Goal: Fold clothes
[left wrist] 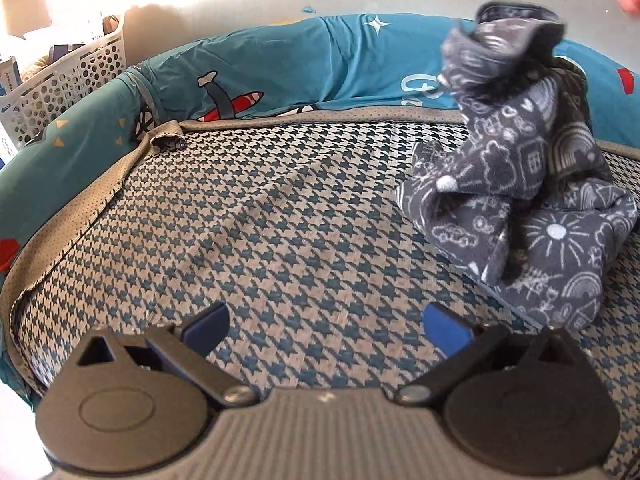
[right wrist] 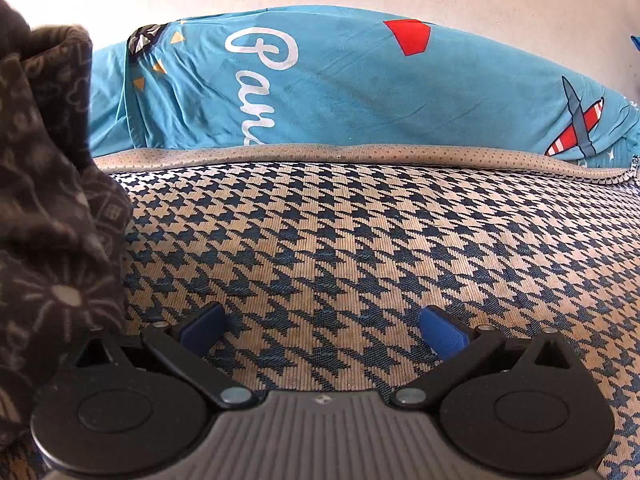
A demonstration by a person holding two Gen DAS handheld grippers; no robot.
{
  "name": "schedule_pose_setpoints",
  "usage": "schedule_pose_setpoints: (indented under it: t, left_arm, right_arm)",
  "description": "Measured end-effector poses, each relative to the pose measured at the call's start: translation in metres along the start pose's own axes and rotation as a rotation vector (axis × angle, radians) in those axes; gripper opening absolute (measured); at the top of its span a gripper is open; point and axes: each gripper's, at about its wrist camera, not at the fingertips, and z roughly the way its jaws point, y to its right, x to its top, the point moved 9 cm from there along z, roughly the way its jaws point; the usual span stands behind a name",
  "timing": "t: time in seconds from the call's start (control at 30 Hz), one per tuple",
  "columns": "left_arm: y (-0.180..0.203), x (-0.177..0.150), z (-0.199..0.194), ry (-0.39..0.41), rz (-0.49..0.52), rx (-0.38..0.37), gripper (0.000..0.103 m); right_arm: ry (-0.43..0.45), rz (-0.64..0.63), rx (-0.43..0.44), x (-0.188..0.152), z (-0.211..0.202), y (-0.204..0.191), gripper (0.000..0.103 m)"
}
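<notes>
A: Lying bunched at two o'clock on the bed (left wrist: 280, 216), grey patterned garment (left wrist: 520, 184), top apparently lifting, awaiting spreading.
B: Hovering wide open, gripping nothing: left gripper (left wrist: 325, 322), right gripper (right wrist: 323, 326).

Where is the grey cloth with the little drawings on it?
In the left wrist view the grey cloth sits bunched on the right of the houndstooth mat, before the blue bedding.

A dark grey soft cotton garment printed with white doodles of suns, rainbows, houses and cars (left wrist: 516, 184) sits crumpled in an upright heap on the houndstooth-patterned mat (left wrist: 280, 232), near the mat's far edge. Its blurred top part rises above the pile; its lower folds spread on the mat.
</notes>
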Motion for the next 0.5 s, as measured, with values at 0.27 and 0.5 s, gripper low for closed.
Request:
schedule_pose_setpoints:
  t: [0.27, 0.5]
  left_arm:
    - [0.015, -0.001, 0.002, -0.019, -0.002, -0.001, 0.103]
    - [0.041, 0.003, 0.012, -0.052, -0.026, -0.037, 0.103]
  right_arm:
    - [0.000, -0.001, 0.000, 0.000, 0.000, 0.000, 0.103]
    - [-0.001, 0.000, 0.000, 0.000, 0.000, 0.000, 0.103]
